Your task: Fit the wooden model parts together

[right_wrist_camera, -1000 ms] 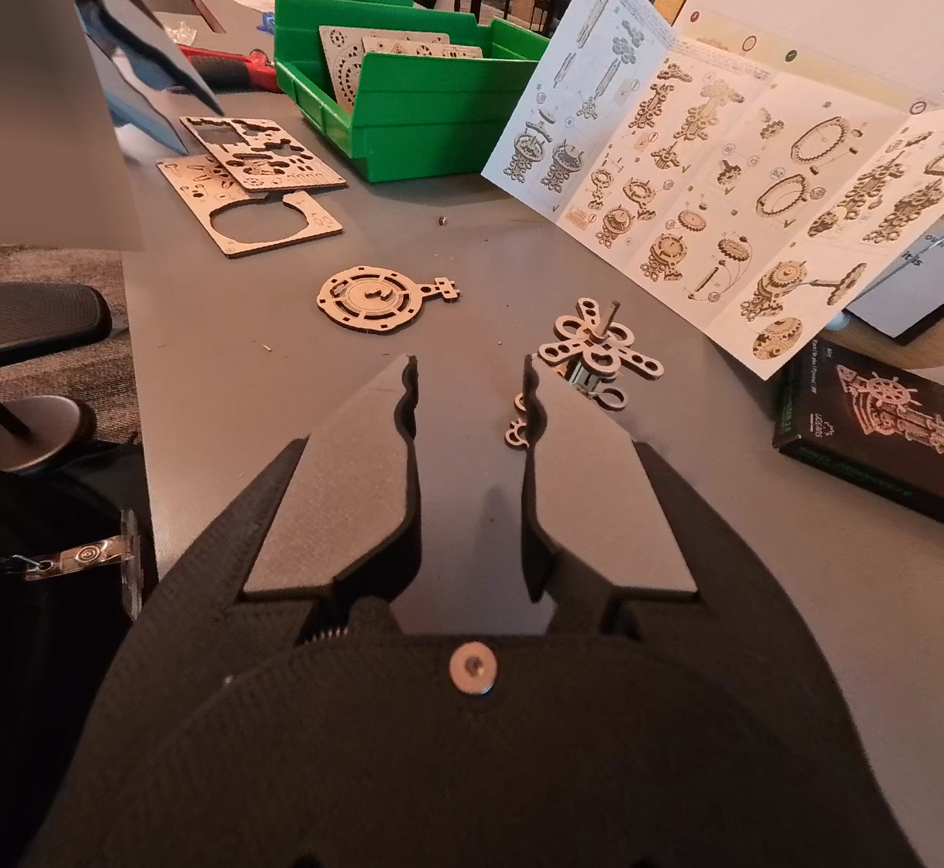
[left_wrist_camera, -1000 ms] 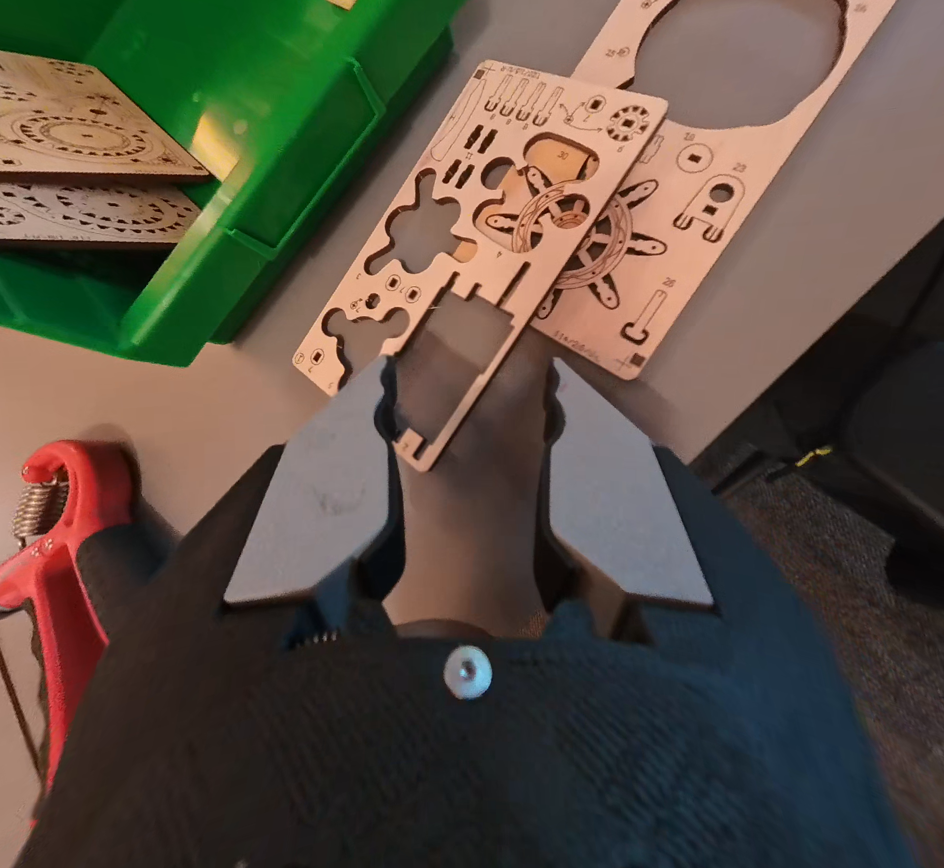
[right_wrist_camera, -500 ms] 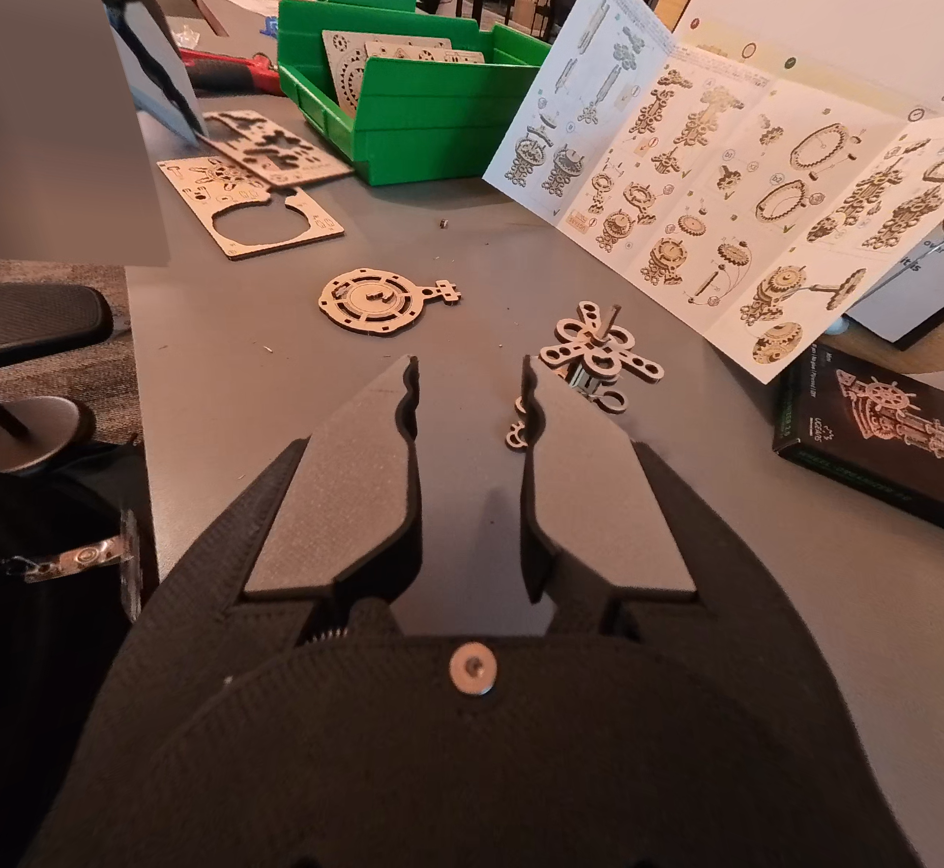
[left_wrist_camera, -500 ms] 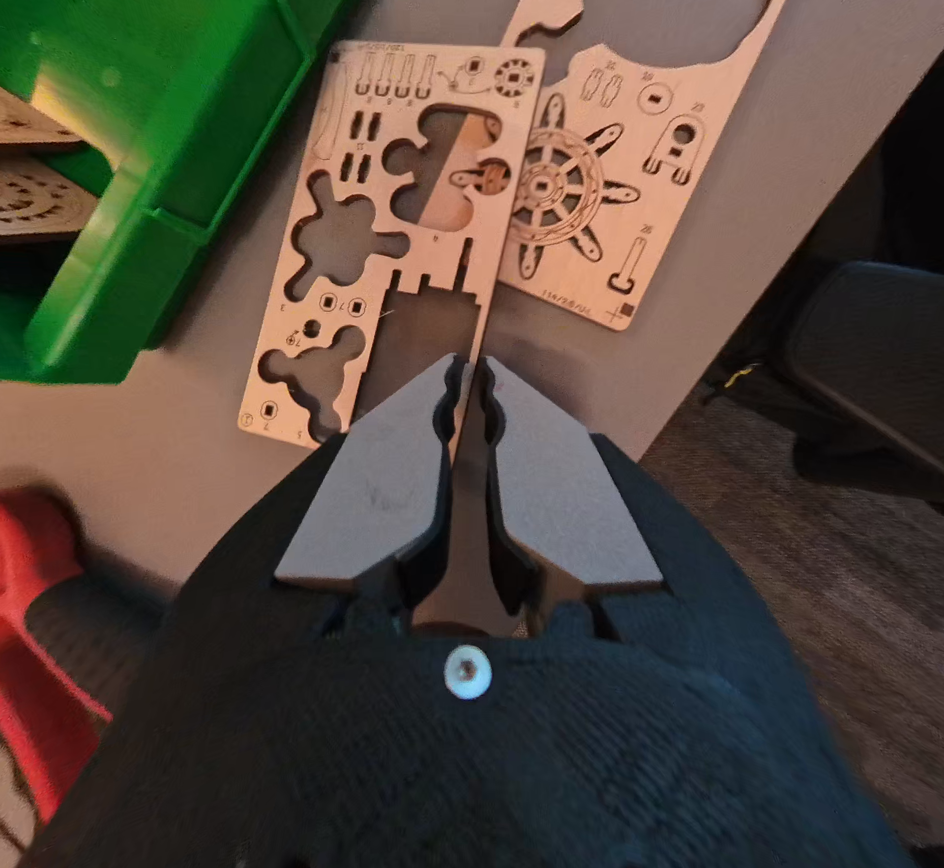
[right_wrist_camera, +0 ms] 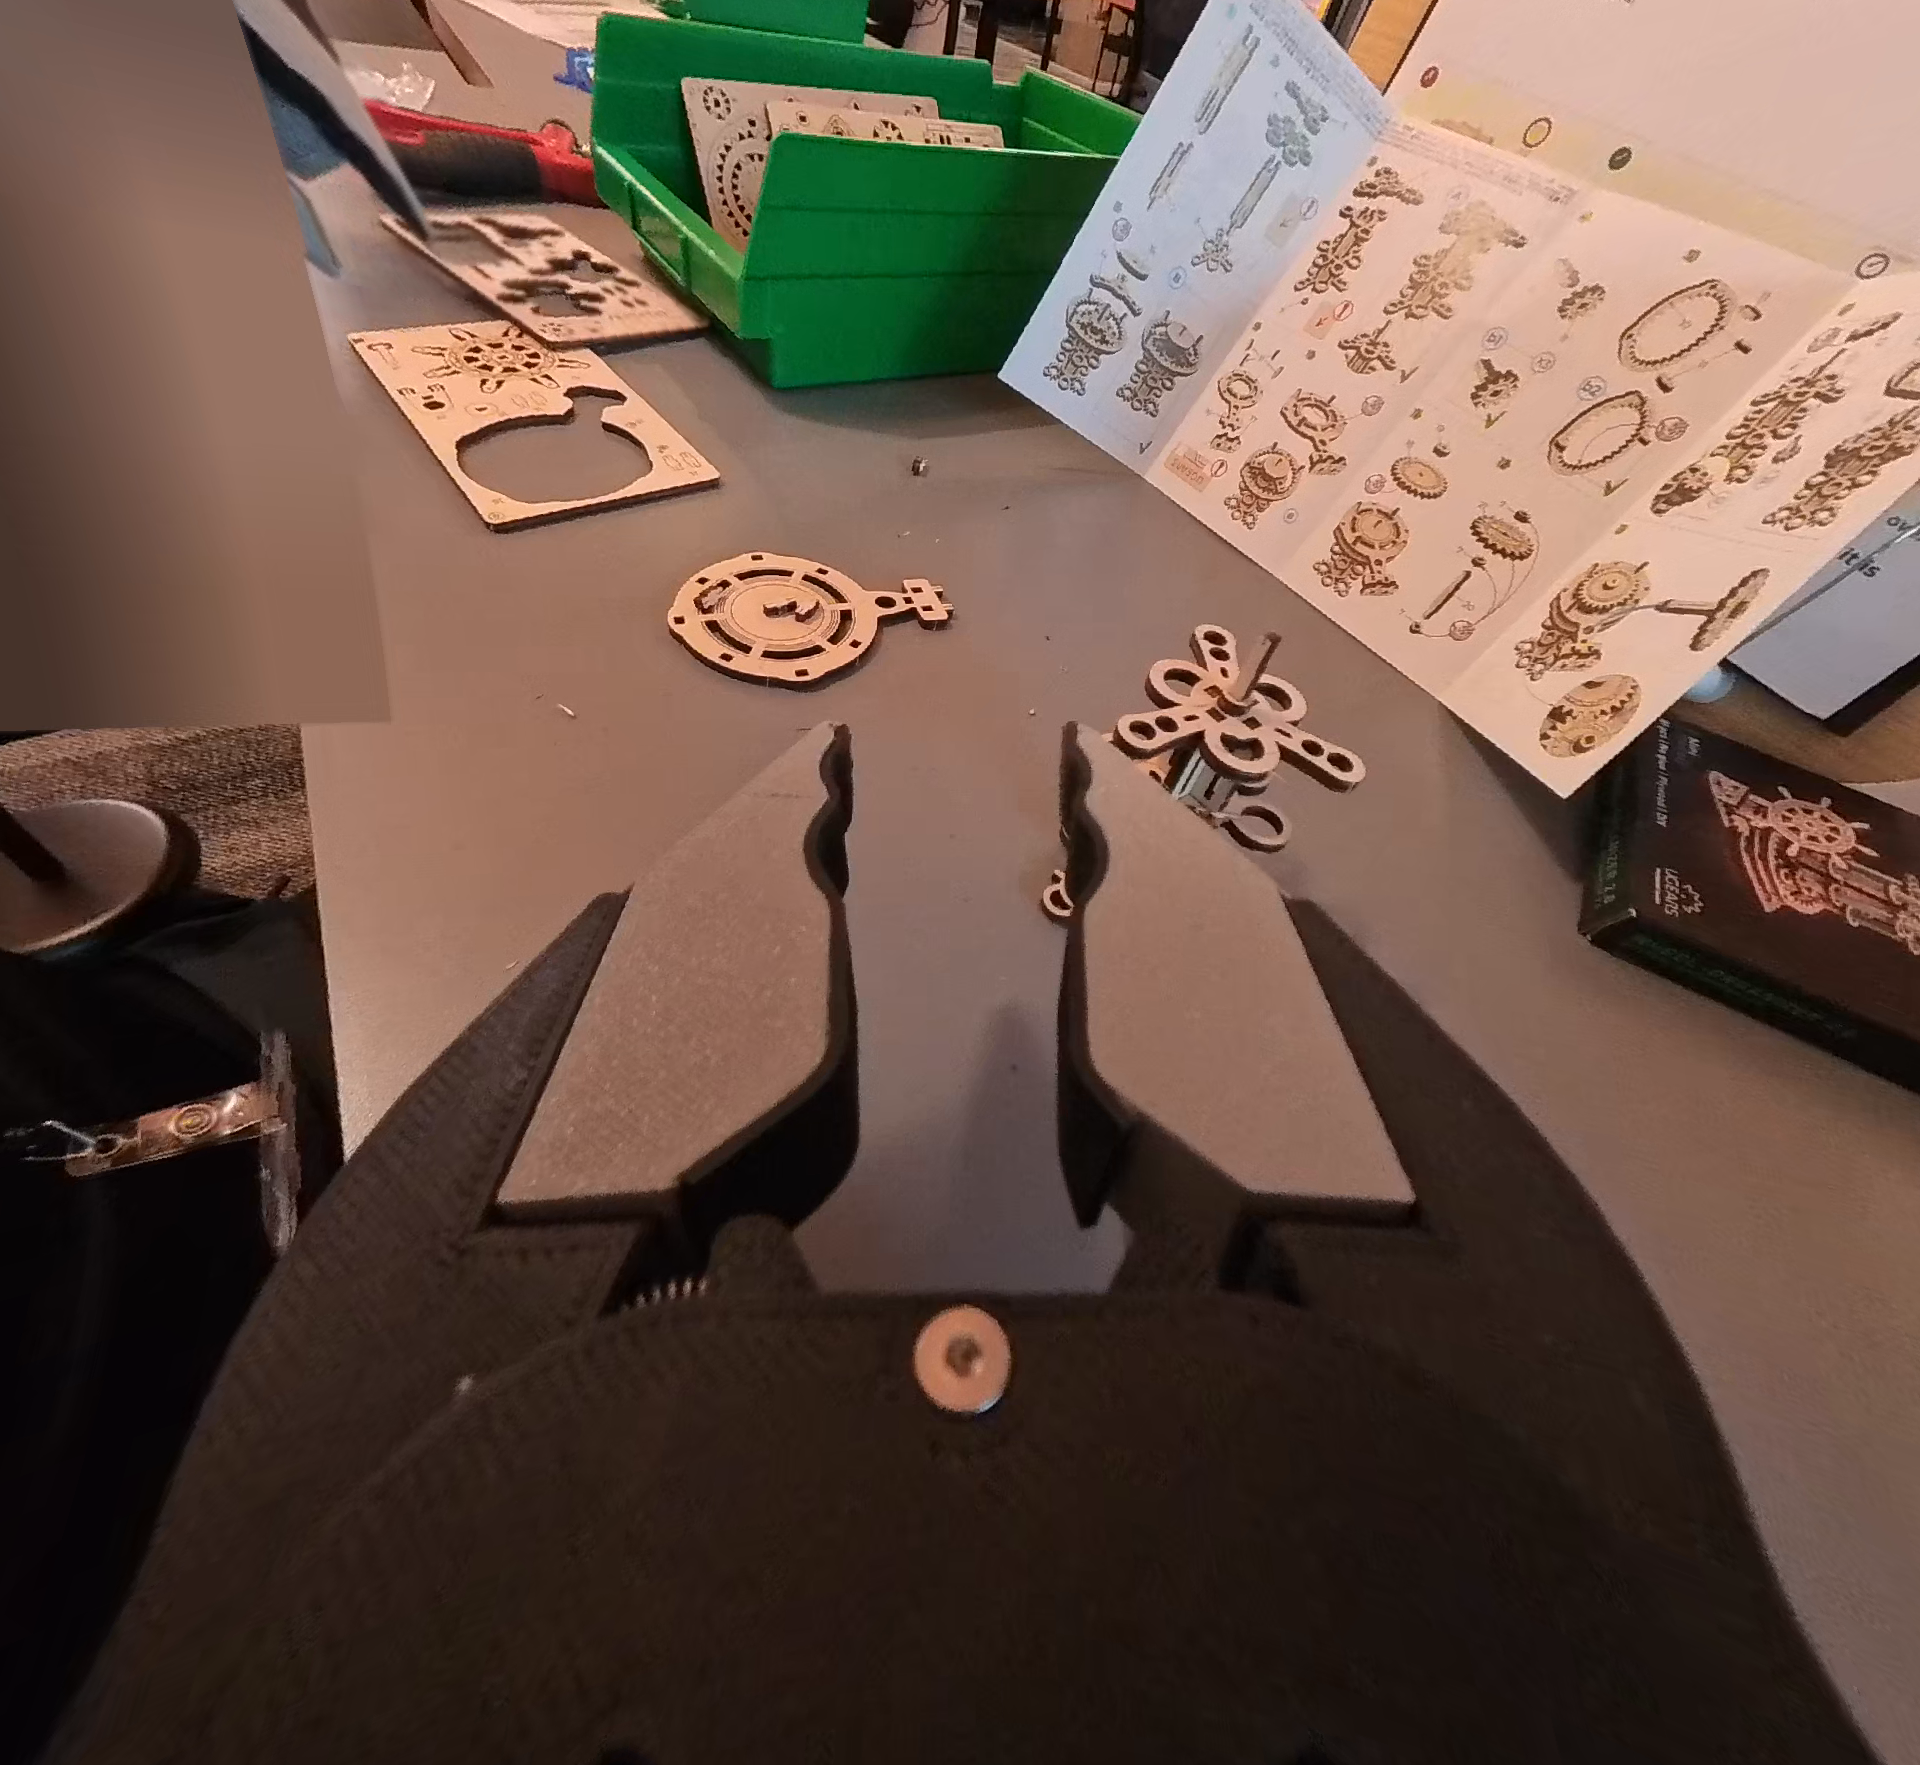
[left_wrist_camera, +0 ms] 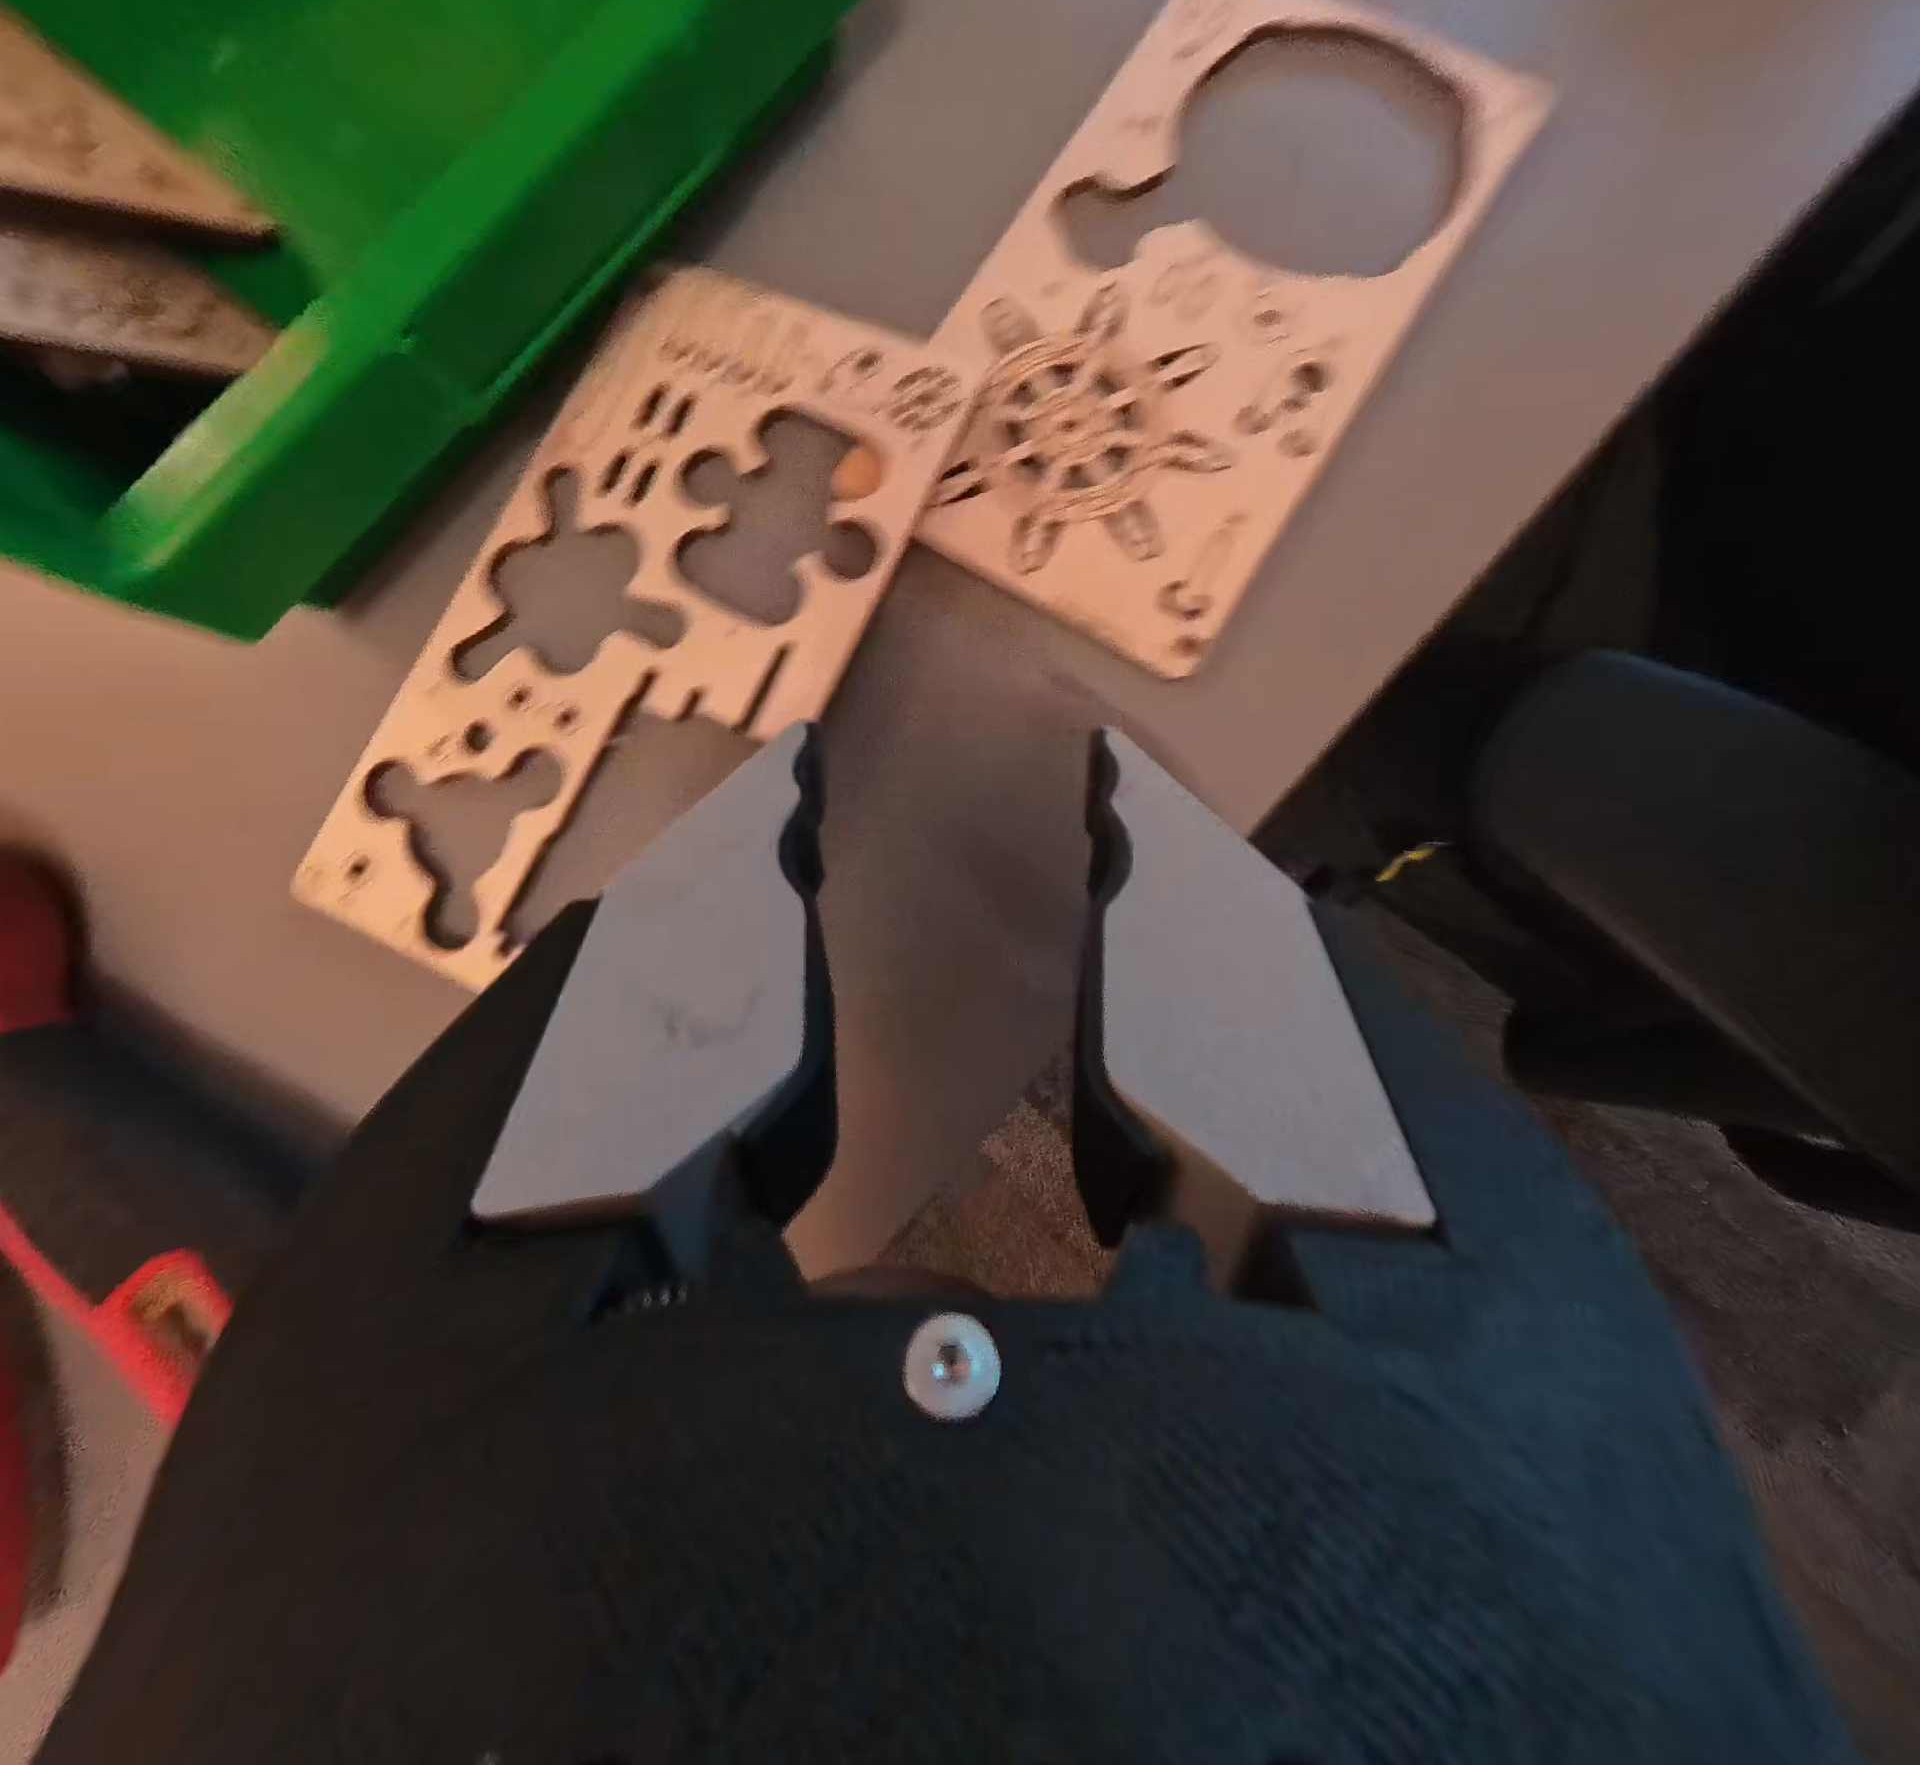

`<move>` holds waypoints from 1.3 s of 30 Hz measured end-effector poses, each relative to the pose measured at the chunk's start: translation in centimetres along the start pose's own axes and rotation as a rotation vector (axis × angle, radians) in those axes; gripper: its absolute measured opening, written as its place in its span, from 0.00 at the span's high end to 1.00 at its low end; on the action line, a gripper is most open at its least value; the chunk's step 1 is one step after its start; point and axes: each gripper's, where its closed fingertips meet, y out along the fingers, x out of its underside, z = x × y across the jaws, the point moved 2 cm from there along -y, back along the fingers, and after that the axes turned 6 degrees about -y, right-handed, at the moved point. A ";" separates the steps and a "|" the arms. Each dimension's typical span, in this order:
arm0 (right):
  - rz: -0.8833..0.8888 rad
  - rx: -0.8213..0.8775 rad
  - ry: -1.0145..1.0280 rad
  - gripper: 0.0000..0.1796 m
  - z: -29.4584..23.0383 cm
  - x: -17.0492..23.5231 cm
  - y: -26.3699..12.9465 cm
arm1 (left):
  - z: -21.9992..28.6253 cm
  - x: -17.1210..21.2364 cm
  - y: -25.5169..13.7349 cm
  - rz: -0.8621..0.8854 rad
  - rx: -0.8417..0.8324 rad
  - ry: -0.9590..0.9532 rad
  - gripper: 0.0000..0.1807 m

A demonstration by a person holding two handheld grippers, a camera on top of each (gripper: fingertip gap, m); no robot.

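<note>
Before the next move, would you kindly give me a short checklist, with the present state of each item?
1. Left gripper empty: ok, the jaws stand apart with nothing between them.
2. Right gripper empty: ok, open over bare table.
3. Two cut-out sheets lie flat by the green bin: ok; whether their edges overlap, cannot tell, the left view is blurred.
4. Round part free to grasp: ok, it lies alone on the table.
5. Peg assembly free to grasp: cannot tell, the right finger hides part of it.
6. Small piece by the right finger: cannot tell what it is, mostly hidden.
</note>
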 end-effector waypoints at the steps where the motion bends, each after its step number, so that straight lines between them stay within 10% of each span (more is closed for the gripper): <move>1: 0.000 0.000 0.000 0.80 0.0 0.0 0.0 | 1.1 -0.2 0.0 0.005 0.024 0.017 0.74; 24: 0.011 -0.005 0.003 0.80 0.0 -0.1 -0.1 | 9.9 -1.4 3.0 -0.011 0.355 0.092 0.72; 32: 0.013 -0.005 0.006 0.80 0.0 -0.2 -0.1 | -1.0 -2.3 2.5 -0.045 -0.227 0.050 0.74; 39: 0.016 -0.001 0.013 0.81 0.1 -0.2 -0.2 | -2.7 -1.6 3.5 -0.105 -0.182 0.041 0.91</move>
